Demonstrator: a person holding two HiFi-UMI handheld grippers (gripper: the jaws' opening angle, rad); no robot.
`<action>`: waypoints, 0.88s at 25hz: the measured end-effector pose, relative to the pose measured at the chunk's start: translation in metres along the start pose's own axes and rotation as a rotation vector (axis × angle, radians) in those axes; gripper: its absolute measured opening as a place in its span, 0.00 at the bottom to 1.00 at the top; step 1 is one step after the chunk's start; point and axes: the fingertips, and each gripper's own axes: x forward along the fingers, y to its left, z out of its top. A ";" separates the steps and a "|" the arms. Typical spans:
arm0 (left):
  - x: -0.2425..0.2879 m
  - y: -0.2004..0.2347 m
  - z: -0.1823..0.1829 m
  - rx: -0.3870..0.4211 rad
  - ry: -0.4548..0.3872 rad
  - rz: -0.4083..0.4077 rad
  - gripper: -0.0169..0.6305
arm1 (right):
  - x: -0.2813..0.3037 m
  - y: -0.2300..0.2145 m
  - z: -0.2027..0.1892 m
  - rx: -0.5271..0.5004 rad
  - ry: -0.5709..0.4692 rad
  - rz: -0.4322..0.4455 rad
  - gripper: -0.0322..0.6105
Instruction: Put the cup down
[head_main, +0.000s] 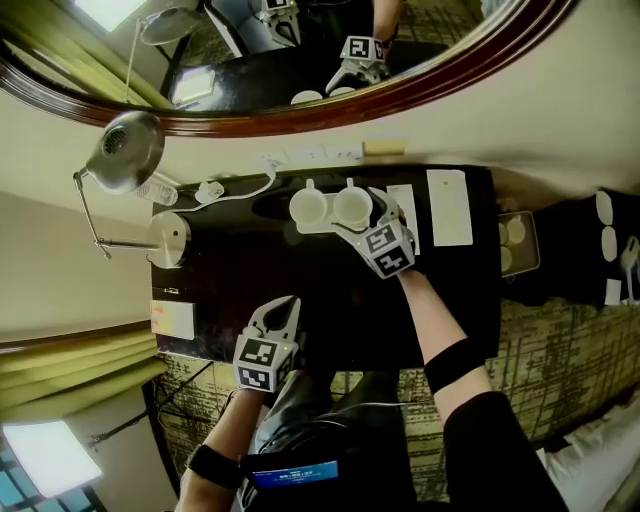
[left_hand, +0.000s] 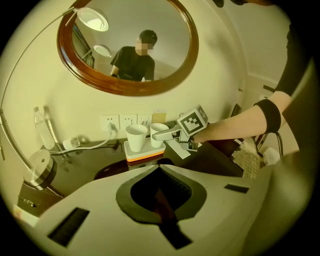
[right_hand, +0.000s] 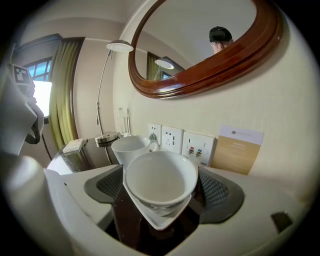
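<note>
Two white cups stand at the back of the dark desk, on a white tray. My right gripper reaches in from the right and is shut on the right cup. In the right gripper view this cup fills the gap between the jaws, with a corner of the tray under it and the other cup just behind. The left gripper view shows both cups and the right gripper at the wall. My left gripper hangs shut and empty over the desk's front edge.
A desk lamp with a round base stands at the left. A cable runs to wall sockets behind the cups. A white card lies to the right, a notepad at the front left. An oval mirror hangs above.
</note>
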 end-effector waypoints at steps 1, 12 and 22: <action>-0.001 0.001 -0.001 -0.003 0.000 0.002 0.02 | 0.001 0.001 0.000 -0.006 0.005 0.003 0.82; -0.011 0.016 -0.018 -0.022 0.013 0.049 0.02 | -0.002 -0.001 0.002 0.024 -0.016 -0.028 0.72; -0.016 0.009 -0.021 -0.028 -0.004 0.022 0.02 | -0.042 0.014 0.003 0.058 -0.064 -0.054 0.72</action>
